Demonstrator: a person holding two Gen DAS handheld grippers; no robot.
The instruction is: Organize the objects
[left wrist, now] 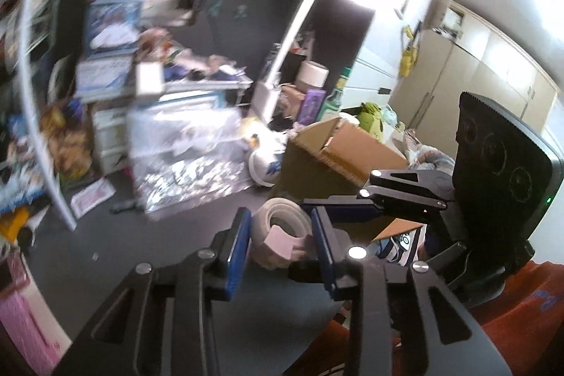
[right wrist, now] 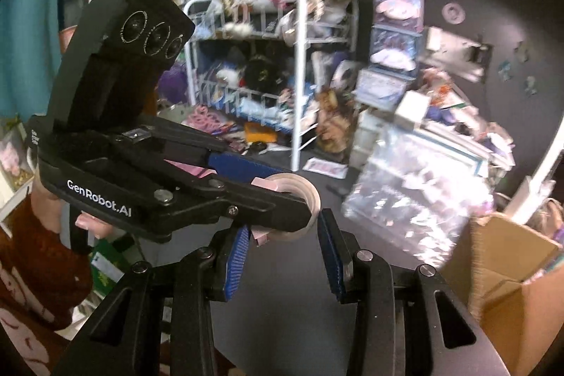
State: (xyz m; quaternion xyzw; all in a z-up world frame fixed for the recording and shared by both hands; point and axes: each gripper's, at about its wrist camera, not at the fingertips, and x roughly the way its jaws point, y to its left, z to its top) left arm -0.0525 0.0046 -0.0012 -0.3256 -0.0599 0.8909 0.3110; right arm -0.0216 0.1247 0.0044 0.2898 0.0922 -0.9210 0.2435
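We see a roll of tape (left wrist: 282, 228) in a pink dispenser held up in the air between both claws, above a dark floor (left wrist: 148, 249). In the left wrist view it sits between the blue pads of our left claw (left wrist: 281, 247), and the pads look pressed against its sides, though motion blur softens the contact. Our right claw (left wrist: 338, 203) reaches in from the right of that view, its fingers lying close together beside the roll; we cannot tell from there whether they pinch anything.

In the right wrist view our right claw (right wrist: 283, 245) stands fairly wide, with the roll (right wrist: 299, 199) near its left pad and mostly covered by the left claw (right wrist: 268, 189) crossing in front. A small gap shows at the right pad.

A cardboard box (left wrist: 338, 150) stands open behind the tape, its lower part hidden. The white rack (right wrist: 299, 59) of toys and the crinkled plastic bags (right wrist: 416, 178) are blurred.
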